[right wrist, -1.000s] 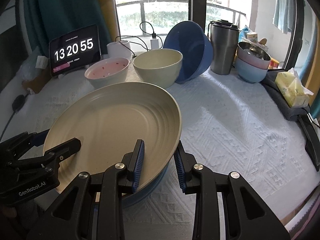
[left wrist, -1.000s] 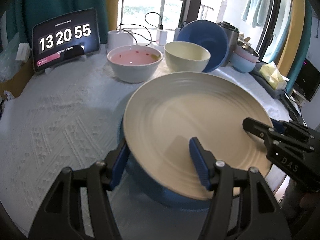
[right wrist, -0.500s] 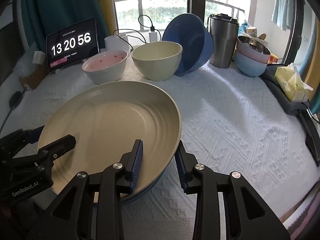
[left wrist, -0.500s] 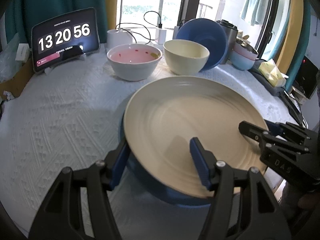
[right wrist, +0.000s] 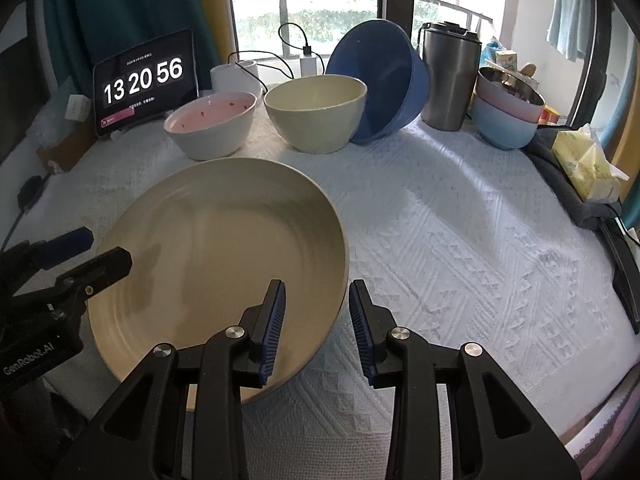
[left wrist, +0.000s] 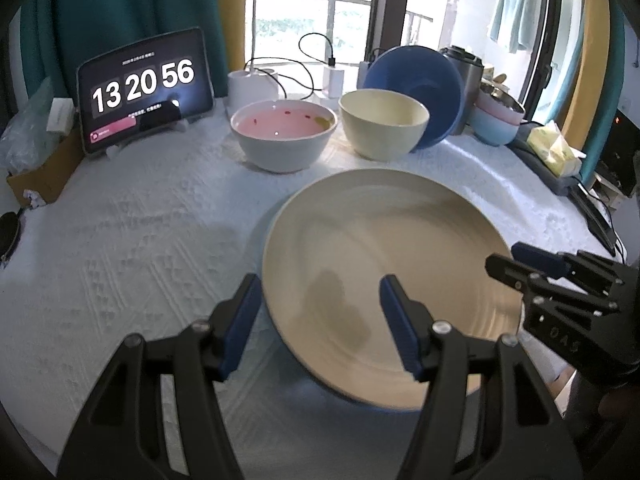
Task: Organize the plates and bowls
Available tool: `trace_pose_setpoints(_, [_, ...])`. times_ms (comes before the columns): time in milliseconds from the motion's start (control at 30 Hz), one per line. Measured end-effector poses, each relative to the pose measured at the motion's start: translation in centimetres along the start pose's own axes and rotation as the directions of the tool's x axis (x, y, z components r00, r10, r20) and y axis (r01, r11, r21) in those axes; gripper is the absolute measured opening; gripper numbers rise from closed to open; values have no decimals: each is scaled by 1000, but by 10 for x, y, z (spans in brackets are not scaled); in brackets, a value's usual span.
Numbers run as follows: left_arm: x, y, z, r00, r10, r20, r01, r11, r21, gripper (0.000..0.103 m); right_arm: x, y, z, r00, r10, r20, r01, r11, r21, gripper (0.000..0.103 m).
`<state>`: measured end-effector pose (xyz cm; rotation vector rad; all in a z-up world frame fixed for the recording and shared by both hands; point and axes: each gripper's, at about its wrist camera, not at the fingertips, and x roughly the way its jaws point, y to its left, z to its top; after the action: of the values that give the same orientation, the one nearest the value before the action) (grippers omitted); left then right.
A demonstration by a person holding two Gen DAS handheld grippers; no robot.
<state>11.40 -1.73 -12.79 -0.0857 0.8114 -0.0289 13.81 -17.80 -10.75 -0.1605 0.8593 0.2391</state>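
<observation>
The cream plate [right wrist: 216, 248] lies on the white-clothed desk [right wrist: 460, 240], in front of the pink-lined bowl [right wrist: 212, 124] and the cream bowl [right wrist: 316, 114]. The left gripper [left wrist: 320, 322] is spread wide, its fingers astride the plate's near-left rim without touching it. The right gripper [right wrist: 316, 326] is also parted, straddling the plate's right rim with a gap on both sides. Behind the cream bowl a blue bowl [right wrist: 380, 84] leans tilted against it; beside that stands a steel tumbler [right wrist: 448, 80].

Tablet clock [right wrist: 145, 89] reads 13 20 56, back left. Steel tumbler [right wrist: 449, 78] back right. Tissue pack [right wrist: 586, 164] at right edge.
</observation>
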Motion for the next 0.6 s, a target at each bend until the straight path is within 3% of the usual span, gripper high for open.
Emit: trace_pose_setpoints(600, [12, 8, -1, 998, 51, -34, -52, 998, -38, 63, -2, -15, -1, 1000, 5, 14, -5, 999, 47, 35])
